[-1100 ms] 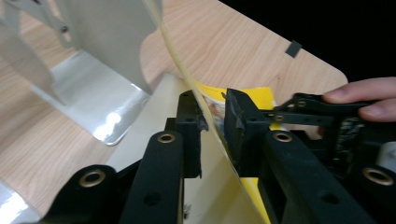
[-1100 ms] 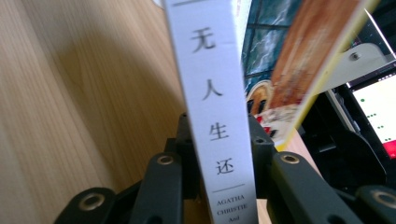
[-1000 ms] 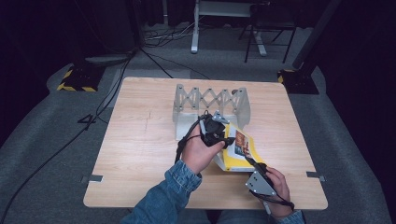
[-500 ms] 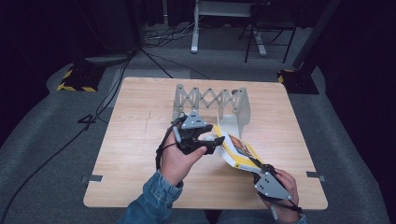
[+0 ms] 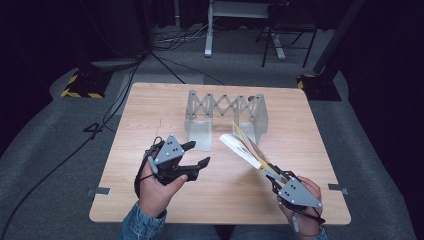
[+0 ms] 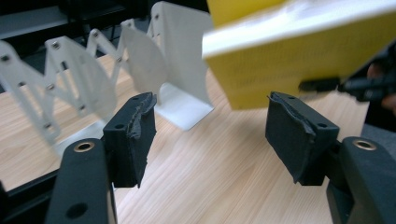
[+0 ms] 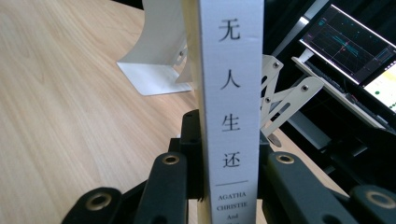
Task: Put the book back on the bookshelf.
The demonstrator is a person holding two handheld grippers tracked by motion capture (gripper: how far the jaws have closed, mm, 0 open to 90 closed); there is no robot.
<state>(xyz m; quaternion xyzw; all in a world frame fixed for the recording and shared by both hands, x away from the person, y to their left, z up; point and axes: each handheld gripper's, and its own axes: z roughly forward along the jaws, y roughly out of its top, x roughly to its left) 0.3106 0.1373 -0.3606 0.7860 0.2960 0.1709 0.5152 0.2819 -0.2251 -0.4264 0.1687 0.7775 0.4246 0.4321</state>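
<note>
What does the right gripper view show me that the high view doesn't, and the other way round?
Right gripper view alone: the book's white spine, its Chinese title and "Agatha Christie" print readable, clamped between the right hand-held gripper's jaws, plus monitors behind. High view alone: the left hand-held gripper, open and holding nothing, and the table's full outline on grey floor. Both: the book, the accordion book rack, the wooden tabletop.

Light wooden table (image 5: 150, 115) bearing a folding metal book rack (image 5: 225, 117)
</note>
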